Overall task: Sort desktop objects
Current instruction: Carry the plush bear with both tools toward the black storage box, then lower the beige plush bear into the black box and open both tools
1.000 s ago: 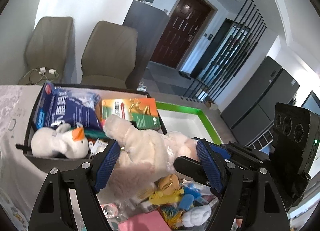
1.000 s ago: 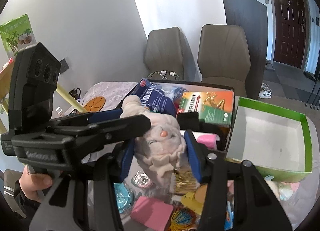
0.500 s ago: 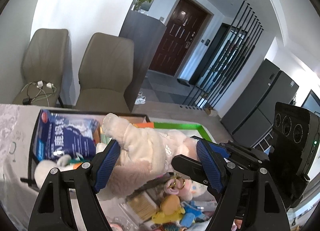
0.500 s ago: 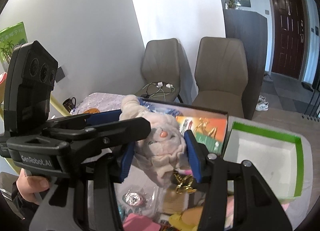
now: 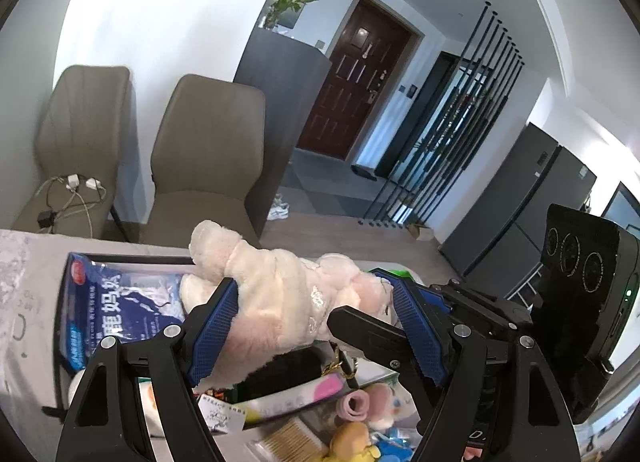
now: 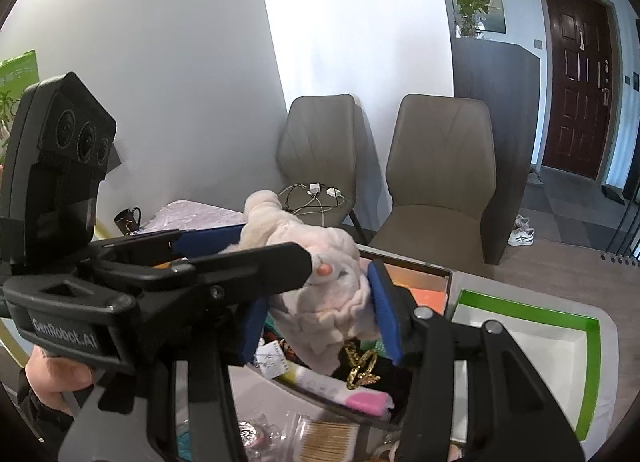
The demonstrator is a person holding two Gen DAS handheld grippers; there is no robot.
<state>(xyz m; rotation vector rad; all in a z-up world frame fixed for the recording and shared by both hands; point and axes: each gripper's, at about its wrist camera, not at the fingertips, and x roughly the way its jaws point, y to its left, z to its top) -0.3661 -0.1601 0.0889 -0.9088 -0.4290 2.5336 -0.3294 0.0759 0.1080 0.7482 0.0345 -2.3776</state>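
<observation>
- Both claws clench one plush [image 5: 276, 294]: left claw [image 5: 316, 318] on the body, right claw [image 6: 320, 310] on the head.
- Plush hangs above the black bin [image 5: 60, 326], clear of the tabletop [image 5: 24, 262].
- Move both claws together; uneven travel stretches the plush.
- Green box [image 6: 560, 322] lies at 3 o'clock in the right view.
- Lower fully before releasing.

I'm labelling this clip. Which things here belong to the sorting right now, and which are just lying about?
In the job:
- plush toy, gripped by left gripper and right gripper
- black tray
- green box

Lying about:
- chairs
- cables
- mug
- shoes
</observation>
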